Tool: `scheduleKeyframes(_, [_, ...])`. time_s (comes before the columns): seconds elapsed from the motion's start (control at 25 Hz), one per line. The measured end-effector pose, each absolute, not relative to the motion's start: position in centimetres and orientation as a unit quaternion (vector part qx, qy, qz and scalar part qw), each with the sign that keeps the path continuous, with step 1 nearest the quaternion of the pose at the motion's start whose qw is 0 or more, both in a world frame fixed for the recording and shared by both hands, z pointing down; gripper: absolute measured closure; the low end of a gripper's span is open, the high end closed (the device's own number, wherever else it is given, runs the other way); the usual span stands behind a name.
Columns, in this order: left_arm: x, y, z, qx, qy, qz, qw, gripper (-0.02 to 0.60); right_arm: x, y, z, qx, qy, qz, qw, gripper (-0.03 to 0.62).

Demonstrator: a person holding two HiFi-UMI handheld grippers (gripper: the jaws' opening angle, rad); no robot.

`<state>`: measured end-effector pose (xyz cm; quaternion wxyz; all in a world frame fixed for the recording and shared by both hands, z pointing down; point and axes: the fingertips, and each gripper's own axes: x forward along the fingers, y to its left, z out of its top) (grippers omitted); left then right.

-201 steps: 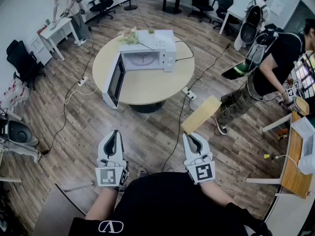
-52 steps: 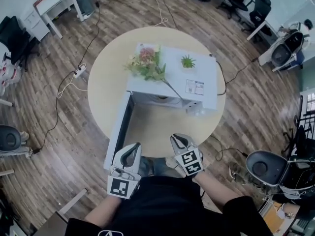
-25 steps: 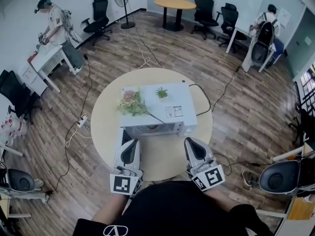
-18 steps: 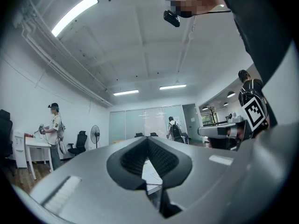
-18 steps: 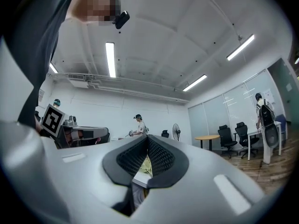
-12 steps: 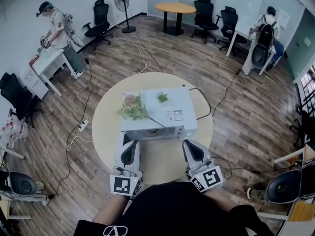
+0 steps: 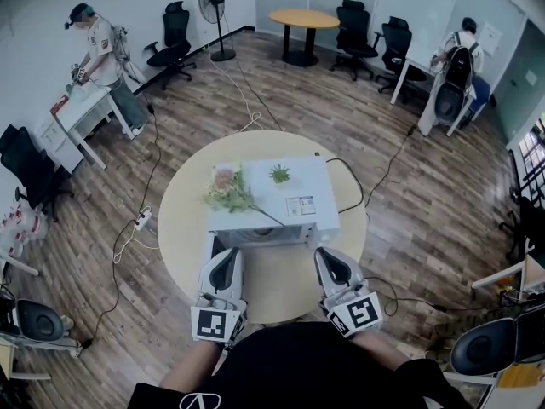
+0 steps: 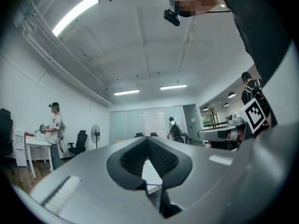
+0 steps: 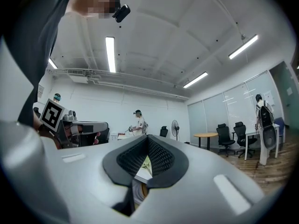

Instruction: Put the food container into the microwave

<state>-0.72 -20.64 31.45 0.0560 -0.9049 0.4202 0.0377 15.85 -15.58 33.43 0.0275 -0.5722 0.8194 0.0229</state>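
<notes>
left claw (image 7: 226, 256): closed, empty | right claw (image 7: 329, 254): closed, empty | both low, just in front of microwave (image 7: 272, 196) on round counter (image 7: 180, 207), likely idle with nothing to carry | microwave front faces the person, suiting loading | food container: in no view

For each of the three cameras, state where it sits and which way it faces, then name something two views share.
Head view: on the person's head, looking steeply down at the microwave on the round table; black shirt, left gripper and right gripper show.
Left gripper view: on the left gripper, looking along its shut jaws, tilted upward; the shirt looms at right.
Right gripper view: on the right gripper, same tilt; shirt at left.
Shared: both gripper views show the fan.
</notes>
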Motion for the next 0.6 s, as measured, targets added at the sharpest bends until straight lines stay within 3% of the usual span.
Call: scheduleKeyframes(0.6, [-0.6,-19.6,32.6,-0.91,0.412,0.008,0.041,0.581,15.8,-15.4,34.0,-0.565,0.825,0.017,0.013,0.586])
